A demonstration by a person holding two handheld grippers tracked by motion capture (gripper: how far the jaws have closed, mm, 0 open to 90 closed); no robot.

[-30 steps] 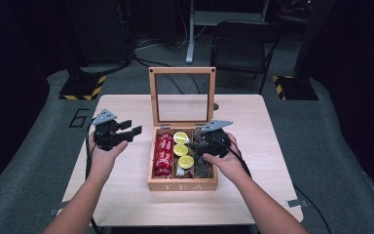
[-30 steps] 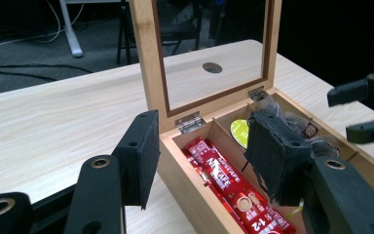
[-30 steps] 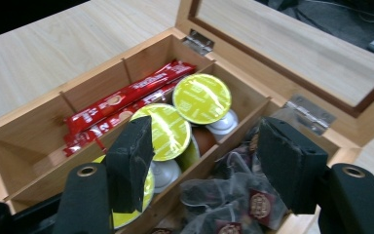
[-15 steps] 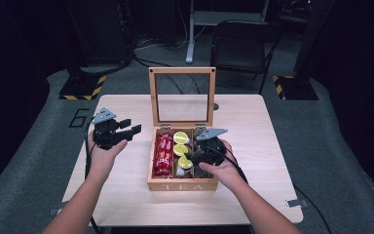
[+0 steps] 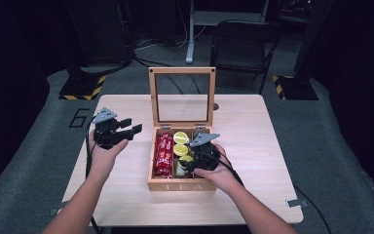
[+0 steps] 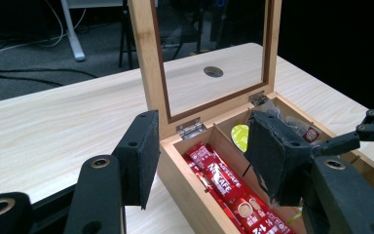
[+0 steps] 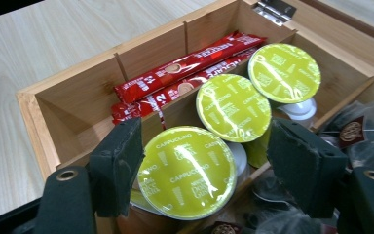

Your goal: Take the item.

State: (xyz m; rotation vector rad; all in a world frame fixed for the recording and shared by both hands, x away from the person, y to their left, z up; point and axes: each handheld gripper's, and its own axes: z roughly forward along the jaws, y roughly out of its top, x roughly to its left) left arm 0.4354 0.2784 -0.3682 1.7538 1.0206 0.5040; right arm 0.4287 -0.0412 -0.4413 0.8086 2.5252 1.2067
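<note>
Your right gripper [image 7: 199,170] has its jaws apart, and they have just been opening; the nearest round coffee capsule with a lime-green foil lid [image 7: 187,170] sits between the pads, which stand clear of it on both sides. It lies in the middle compartment of the open wooden tea box with a glass-paned lid [image 5: 175,185], at the six o'clock end of a row of three such capsules.

Expect the capsule to be light, with a stiff plastic cup under a thin foil top that could dent or puncture. Judging by that, take it across the rim or cup wall, never pressing on the foil, and close gently; the glossy lid edge may be slippery. The lid reads "CAPPUCCINO" in pale print and tilts slightly towards you, leaning on its neighbour [image 7: 233,107] at twelve o'clock.

Red instant-coffee stick sachets [image 5: 164,153] fill the compartment at nine o'clock of the capsules; dark wrapped sachets [image 7: 355,131] lie at three o'clock.

Your left gripper [image 5: 126,130] hangs over the light wooden table [image 5: 253,126], at nine o'clock of the box, jaws apart and holding nothing.
</note>
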